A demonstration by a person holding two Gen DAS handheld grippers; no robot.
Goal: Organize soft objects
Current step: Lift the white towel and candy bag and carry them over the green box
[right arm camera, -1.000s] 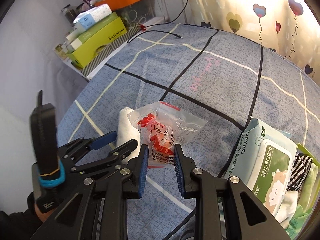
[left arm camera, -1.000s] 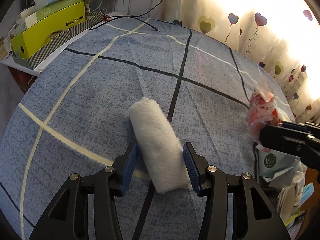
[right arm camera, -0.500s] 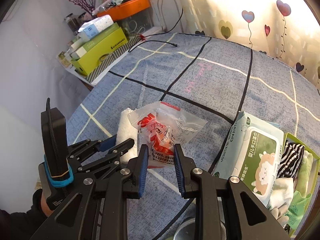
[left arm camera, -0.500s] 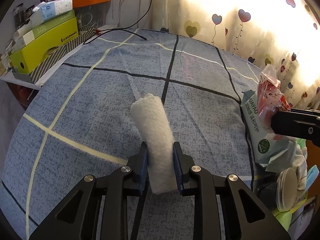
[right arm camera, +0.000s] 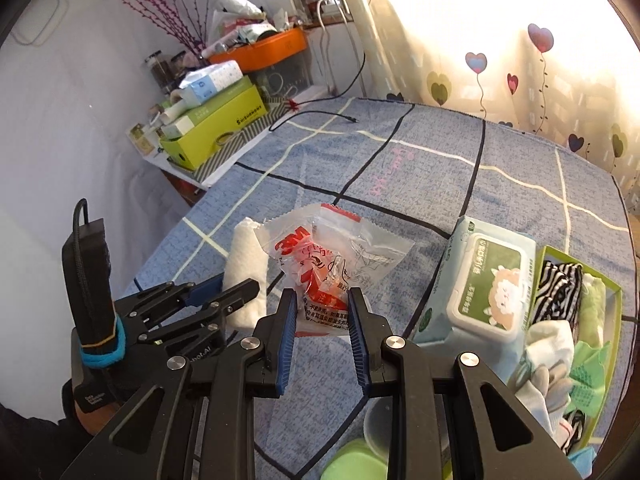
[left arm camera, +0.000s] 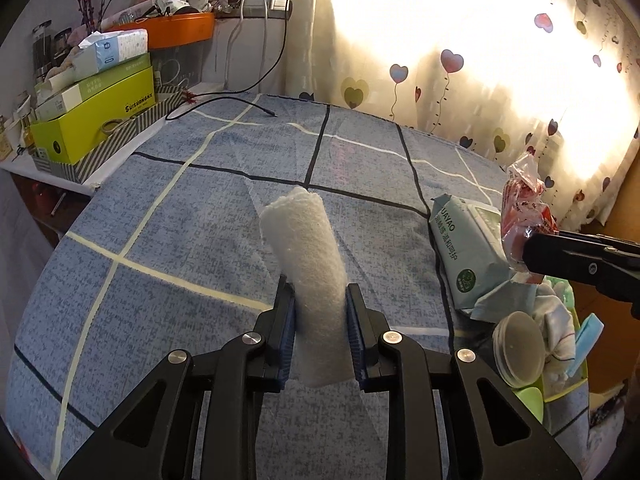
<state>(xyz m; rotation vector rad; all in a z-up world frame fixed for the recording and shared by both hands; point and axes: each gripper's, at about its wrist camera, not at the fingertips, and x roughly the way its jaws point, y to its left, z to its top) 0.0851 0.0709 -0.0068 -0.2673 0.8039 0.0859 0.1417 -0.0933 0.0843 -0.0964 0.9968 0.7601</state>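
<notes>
My left gripper (left arm camera: 319,294) is shut on a rolled white towel (left arm camera: 308,248), held clear above the blue checked bedspread (left arm camera: 180,208); the roll sticks out past the pads. In the right wrist view the same towel (right arm camera: 245,264) shows at left with the left gripper (right arm camera: 228,294) around it. My right gripper (right arm camera: 322,300) is shut on a clear plastic bag with red print (right arm camera: 320,256), also lifted off the bed. That bag (left arm camera: 522,208) appears at the right of the left wrist view, pinched by the right gripper's black fingers (left arm camera: 580,260).
A green wet-wipes pack (right arm camera: 480,280) lies on the bed beside a green box (right arm camera: 580,312) stuffed with socks and cloths. Plastic lids (left arm camera: 518,348) sit near the box. A shelf with yellow boxes (left arm camera: 92,120) and an orange tray (left arm camera: 176,32) flanks the bed; a black cable (left arm camera: 224,102) trails across.
The left jaws closed on the towel and lifted it off the bedspread. Both grippers rose and shifted toward the wipes pack and green box, the right one still carrying the bag.
</notes>
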